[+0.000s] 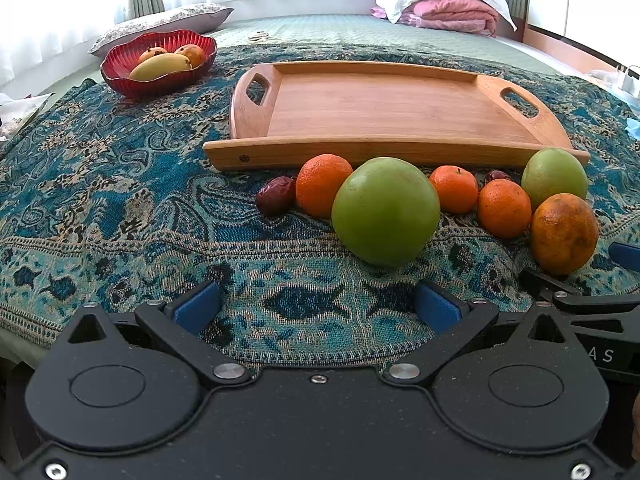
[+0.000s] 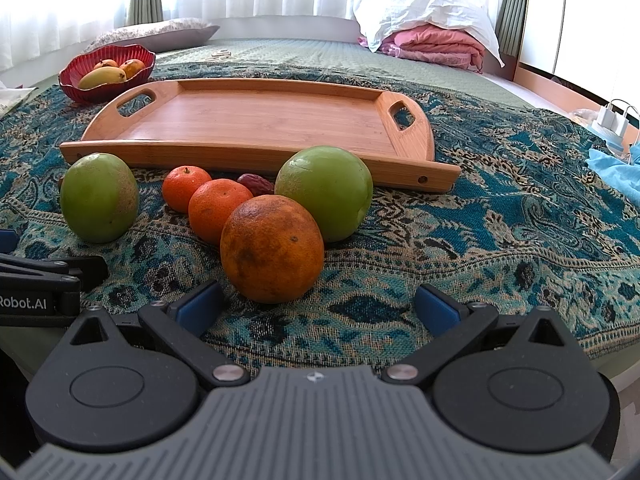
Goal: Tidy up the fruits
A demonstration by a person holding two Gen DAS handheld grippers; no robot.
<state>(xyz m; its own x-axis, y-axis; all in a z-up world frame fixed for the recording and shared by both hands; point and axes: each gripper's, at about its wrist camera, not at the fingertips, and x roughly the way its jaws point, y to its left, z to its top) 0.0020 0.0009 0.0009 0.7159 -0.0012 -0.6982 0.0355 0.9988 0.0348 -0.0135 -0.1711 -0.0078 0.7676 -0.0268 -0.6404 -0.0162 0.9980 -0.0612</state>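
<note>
lying just ahead of the wide-apart right gripper [image 2: 318, 308], brown-mottled orange [image 2: 272, 249]

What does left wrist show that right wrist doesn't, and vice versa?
Left wrist only: a third small orange and a dark date at the row's left end.

Right wrist only: a white charger and more of a light blue cloth at the right edge.

Both: the empty wooden tray, the red bowl of fruit, two green fruits, the large mottled orange, and both grippers open, holding nothing: left gripper, right gripper.
</note>
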